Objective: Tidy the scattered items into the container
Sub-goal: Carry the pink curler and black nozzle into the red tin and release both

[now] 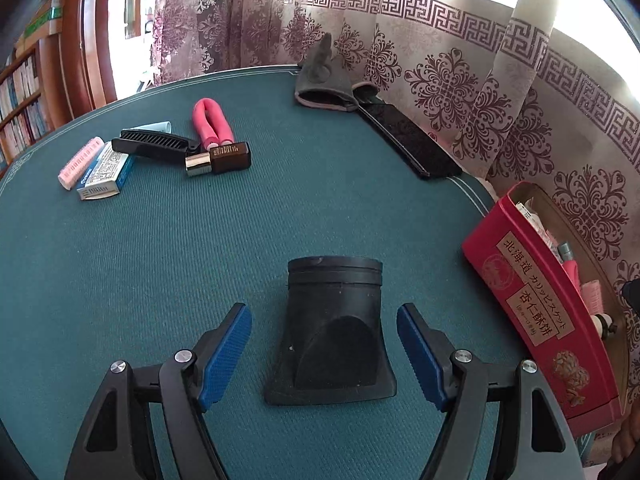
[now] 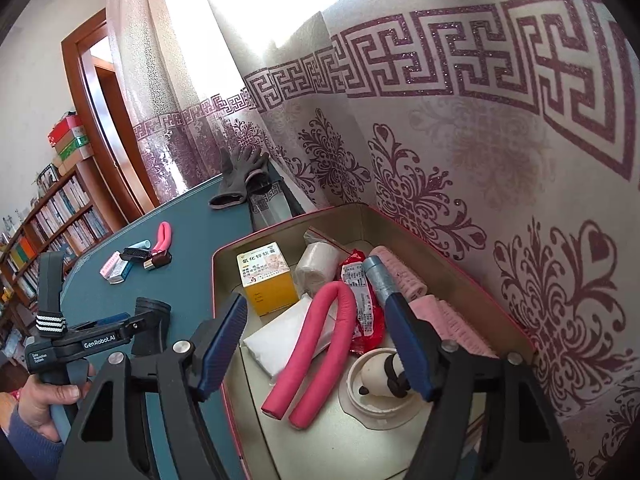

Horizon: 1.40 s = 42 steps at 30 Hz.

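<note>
Black nozzle (image 1: 334,332) lies on the green table (image 1: 120,280) between the spread, non-touching blue pads of the left gripper (image 1: 324,354); a skewed closure could make its flared base slip. Right gripper (image 2: 318,344), jaws apart and empty, hovers over the red tin (image 2: 496,280) holding 1 pink foam roller (image 2: 316,344), 1 yellow box (image 2: 266,276), packets and rollers, which it may snag.

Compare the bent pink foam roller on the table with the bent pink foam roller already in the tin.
The table roller lies on the green mat, its two ends touching a brown bottle; the tin roller lies inside the red tin, across a white packet. The table roller's legs sit closer together, the tin roller's spread wider. Both are pink foam tubes folded into a U.
</note>
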{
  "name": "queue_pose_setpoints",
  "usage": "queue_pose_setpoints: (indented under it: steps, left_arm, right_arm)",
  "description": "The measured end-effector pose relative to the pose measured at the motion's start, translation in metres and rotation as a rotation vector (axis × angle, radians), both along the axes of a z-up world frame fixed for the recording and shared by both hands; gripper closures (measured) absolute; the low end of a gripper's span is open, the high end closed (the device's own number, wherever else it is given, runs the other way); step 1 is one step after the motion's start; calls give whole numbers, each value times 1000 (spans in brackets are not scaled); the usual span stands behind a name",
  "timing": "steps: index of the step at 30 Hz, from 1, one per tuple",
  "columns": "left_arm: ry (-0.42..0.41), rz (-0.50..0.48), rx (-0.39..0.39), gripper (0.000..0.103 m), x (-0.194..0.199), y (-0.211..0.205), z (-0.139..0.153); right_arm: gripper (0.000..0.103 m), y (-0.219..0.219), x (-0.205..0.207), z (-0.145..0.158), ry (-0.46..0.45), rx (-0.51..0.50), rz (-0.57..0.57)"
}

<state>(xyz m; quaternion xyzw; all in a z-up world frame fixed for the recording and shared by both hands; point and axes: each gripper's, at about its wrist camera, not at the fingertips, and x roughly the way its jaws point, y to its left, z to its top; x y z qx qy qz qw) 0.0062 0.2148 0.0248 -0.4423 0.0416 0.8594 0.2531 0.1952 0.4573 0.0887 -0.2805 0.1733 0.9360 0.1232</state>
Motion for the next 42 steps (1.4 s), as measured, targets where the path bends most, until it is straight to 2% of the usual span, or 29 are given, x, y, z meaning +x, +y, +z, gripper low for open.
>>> queue_pose_setpoints:
  steps: [2, 3, 4, 8, 11, 15, 19, 27, 29, 31, 34, 41, 42]
  left_arm:
    - [11, -4, -14, 27, -2, 4, -7]
    - [8, -9, -13, 33, -4, 6, -10]
    - [5, -15, -11, 50, -6, 8, -13]
    - [20, -37, -11, 50, -2, 14, -9]
    - [47, -72, 10, 50, 7, 23, 8]
    - [109, -159, 72, 50, 25, 43, 43]
    - [128, -270, 118, 50, 37, 79, 66]
    - [104, -434, 174, 49, 58, 145, 83]
    - [97, -451, 163, 43, 59, 154, 82]
    - [107, -435, 161, 34, 59, 152, 82]
    - [121, -386, 145, 34, 51, 138, 81]
    - [86, -223, 133, 33, 16, 87, 67]
    - [83, -201, 132, 27, 12, 79, 65]
  right_arm:
    - [28, 1, -1, -1, -1, -6, 3]
    - [28, 0, -2, -1, -1, -4, 4]
    - [28, -1, -1, -1, 0, -1, 5]
    - [28, -2, 1, 1, 7, 11, 4]
    - [28, 2, 3, 2, 12, 6, -12]
    - [28, 7, 7, 4, 23, 4, -34]
    - [28, 12, 11, 8, 33, 9, -49]
    - [28, 20, 23, 14, 47, 37, -99]
    - [28, 22, 23, 15, 48, 32, -101]
    - [28, 22, 24, 15, 49, 36, -104]
    - [28, 22, 24, 15, 48, 42, -105]
    - [28, 17, 17, 9, 33, 28, -87]
    - [28, 15, 16, 8, 32, 27, -84]
